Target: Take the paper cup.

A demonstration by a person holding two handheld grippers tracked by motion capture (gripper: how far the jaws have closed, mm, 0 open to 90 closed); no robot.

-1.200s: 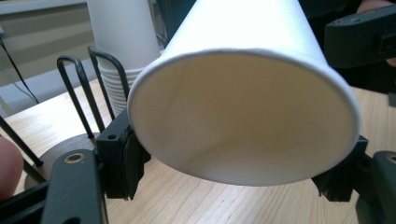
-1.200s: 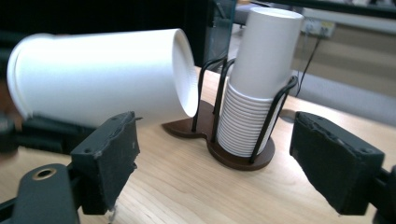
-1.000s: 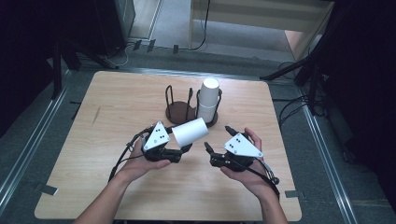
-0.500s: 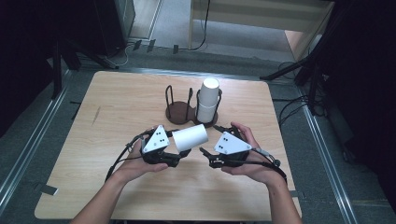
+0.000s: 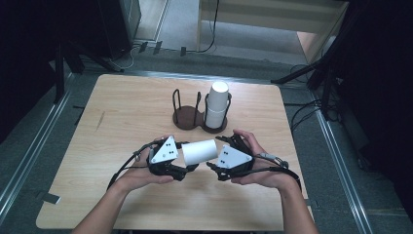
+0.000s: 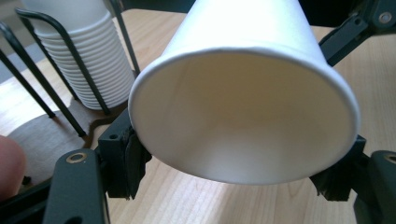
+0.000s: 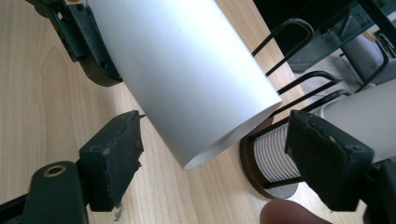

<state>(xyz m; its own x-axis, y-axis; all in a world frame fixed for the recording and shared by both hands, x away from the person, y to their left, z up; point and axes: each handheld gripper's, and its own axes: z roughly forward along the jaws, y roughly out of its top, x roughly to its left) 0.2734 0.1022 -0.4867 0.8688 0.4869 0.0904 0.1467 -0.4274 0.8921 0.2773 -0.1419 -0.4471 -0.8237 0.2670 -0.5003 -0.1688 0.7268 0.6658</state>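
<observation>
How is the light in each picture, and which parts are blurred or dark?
High view: the table is lit, the room around it nearly black, and the cup stack top glares white. Left gripper view: the paper cup is sharp at its rim, softly shaded inside. Right gripper view: the near fingertip is blurred, and the right claw pads are dark.

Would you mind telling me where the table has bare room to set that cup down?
The table is bare left of the rack, and along the near edge. It is crowded mid-table: the cup hangs between the left gripper and right gripper, before the stack.
</observation>
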